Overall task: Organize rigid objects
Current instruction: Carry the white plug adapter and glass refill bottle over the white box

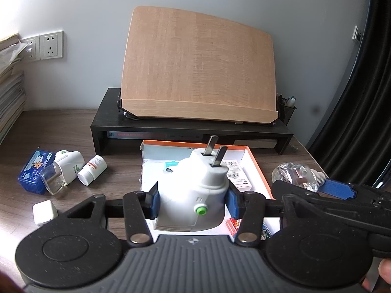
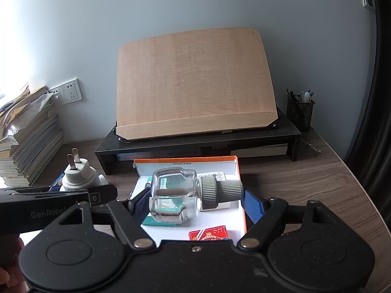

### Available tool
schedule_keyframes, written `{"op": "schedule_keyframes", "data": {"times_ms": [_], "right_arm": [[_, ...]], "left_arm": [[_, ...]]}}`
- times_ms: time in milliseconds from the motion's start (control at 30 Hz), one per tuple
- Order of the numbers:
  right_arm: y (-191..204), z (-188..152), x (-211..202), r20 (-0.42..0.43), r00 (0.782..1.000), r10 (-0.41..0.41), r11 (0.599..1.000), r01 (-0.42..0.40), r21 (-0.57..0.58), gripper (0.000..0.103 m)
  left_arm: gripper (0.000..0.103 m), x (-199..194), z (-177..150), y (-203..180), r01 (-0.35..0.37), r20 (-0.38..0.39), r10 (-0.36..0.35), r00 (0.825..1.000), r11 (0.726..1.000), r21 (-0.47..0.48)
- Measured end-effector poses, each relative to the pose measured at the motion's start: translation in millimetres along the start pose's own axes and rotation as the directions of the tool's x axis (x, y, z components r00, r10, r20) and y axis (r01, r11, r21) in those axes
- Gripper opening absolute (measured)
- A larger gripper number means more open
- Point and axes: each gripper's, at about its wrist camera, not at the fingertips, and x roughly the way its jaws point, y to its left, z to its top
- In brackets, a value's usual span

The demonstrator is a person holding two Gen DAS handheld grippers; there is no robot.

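Observation:
My left gripper (image 1: 193,202) is shut on a white plug-in device (image 1: 195,190) with a green button, its two metal prongs pointing up and away. It hangs over the near left part of a shallow orange-rimmed box (image 1: 259,171). The right wrist view shows my right gripper (image 2: 193,202) shut on a clear glass bottle (image 2: 174,200) with a grey ribbed cap. The bottle lies sideways, pinched end to end between the blue pads, above the same box (image 2: 185,159). Each gripper appears in the other's view: the right gripper (image 1: 342,193) with its bottle (image 1: 294,175), and the plug-in device (image 2: 78,173) at the left.
In the box lie a teal carton (image 2: 158,221) and a red card pack (image 2: 210,234). Left of it on the desk are a blue box (image 1: 34,173), a second white device with a glass bottle (image 1: 66,168), a pill bottle (image 1: 92,170) and a white cube (image 1: 45,212). Behind stands a black riser (image 1: 190,127) bearing a wooden board.

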Motion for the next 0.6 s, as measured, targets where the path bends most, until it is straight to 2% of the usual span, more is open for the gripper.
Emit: {"op": "schedule_keyframes", "data": {"times_ms": [600], "right_arm": [[2.0, 5.0, 9.0, -0.01, 1.0, 0.004, 1.0, -0.004, -0.003, 0.092]], "left_arm": [[0.051, 5.9, 1.2, 1.4, -0.012, -0.005, 0.011, 1.0, 1.0, -0.008]]}}
